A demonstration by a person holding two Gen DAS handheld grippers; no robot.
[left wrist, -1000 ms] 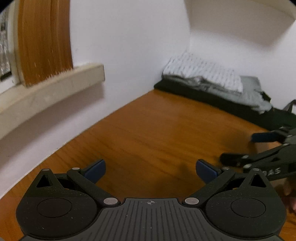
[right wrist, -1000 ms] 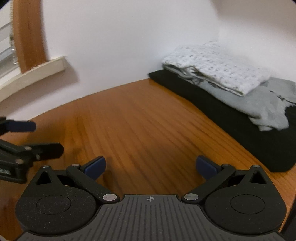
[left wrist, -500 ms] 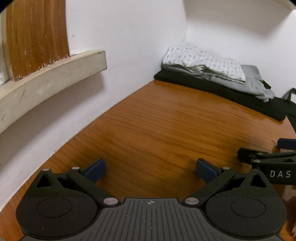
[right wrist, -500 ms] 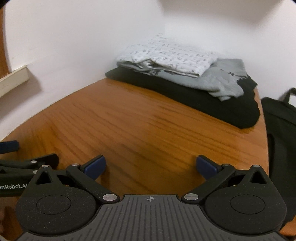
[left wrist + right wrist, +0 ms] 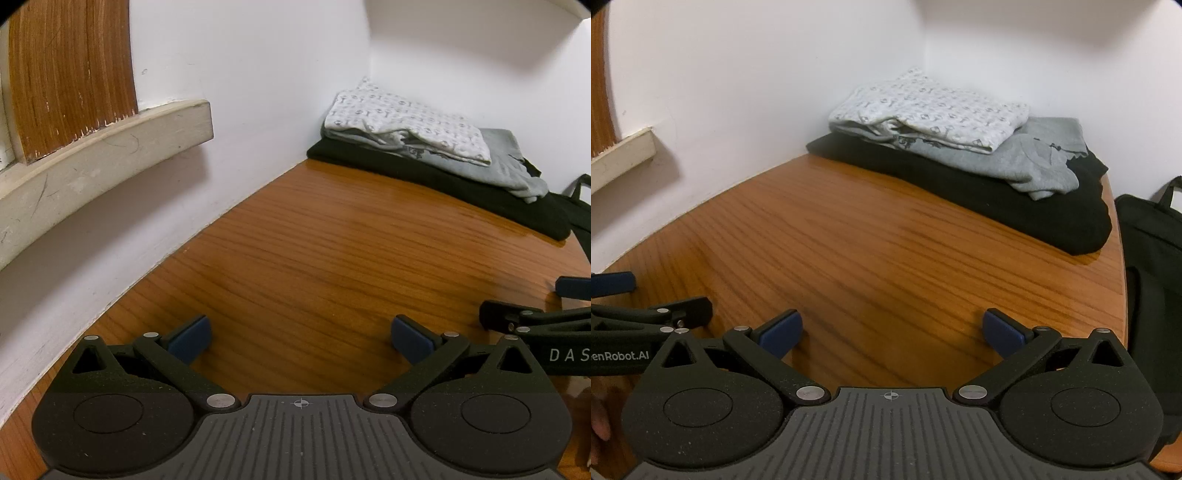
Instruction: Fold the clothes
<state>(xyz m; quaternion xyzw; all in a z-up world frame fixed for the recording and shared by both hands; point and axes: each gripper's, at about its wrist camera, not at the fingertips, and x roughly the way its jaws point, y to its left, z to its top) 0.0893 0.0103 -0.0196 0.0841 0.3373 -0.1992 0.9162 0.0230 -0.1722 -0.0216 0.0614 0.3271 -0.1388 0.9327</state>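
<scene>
Now both cameras have turned toward the clothes (image 5: 960,147) in the corner. Left gripper (image 5: 301,338) and right gripper (image 5: 892,332) are wide open, empty, far from them.

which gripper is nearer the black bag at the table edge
Right. The right gripper hangs beside the black bag; the left gripper sits further off, on the wall side.

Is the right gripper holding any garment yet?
No, the right gripper is open and empty over bare table, with the clothes pile far off in the corner.
</scene>
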